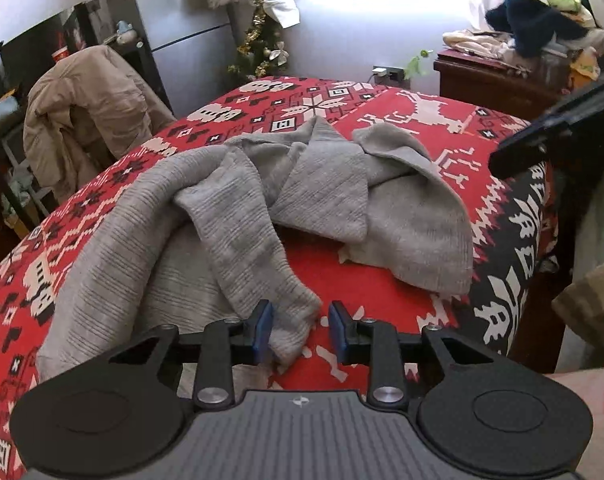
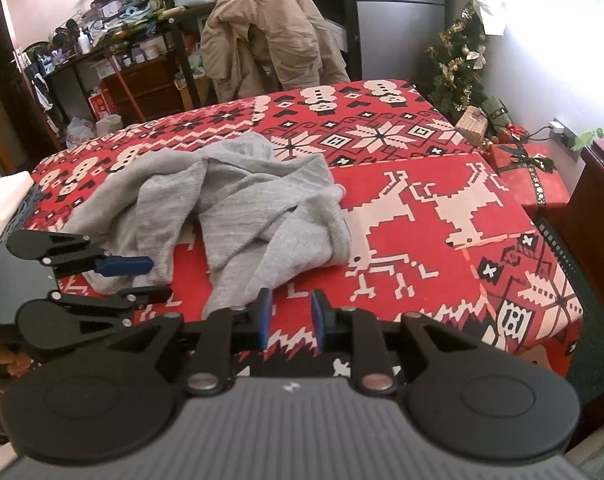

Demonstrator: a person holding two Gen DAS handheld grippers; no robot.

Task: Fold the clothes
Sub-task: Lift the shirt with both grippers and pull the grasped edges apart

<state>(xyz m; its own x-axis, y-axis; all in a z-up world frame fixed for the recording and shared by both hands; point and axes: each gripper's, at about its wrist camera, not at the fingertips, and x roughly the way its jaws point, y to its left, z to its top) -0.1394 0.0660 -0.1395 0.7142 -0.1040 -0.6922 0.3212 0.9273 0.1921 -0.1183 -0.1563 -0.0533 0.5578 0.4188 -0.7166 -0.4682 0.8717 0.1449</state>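
Note:
A grey knit garment (image 1: 230, 208) lies crumpled on the table with a red patterned cloth (image 1: 365, 280). My left gripper (image 1: 301, 330) is open, with a sleeve end (image 1: 290, 320) lying between its blue pads, nearer the left one. In the right wrist view the garment (image 2: 246, 208) lies left of centre. My right gripper (image 2: 289, 322) is open and empty at the table's near edge, with a garment corner (image 2: 230, 292) just beside its left finger. The left gripper (image 2: 134, 278) shows at the left, around the sleeve end.
A chair with a beige jacket (image 2: 270, 36) stands at the table's far side. Wrapped gifts (image 2: 529, 172) and a small decorated tree (image 2: 457, 68) are on the floor to the right. A wooden cabinet (image 1: 497, 76) piled with clothes stands at the back right.

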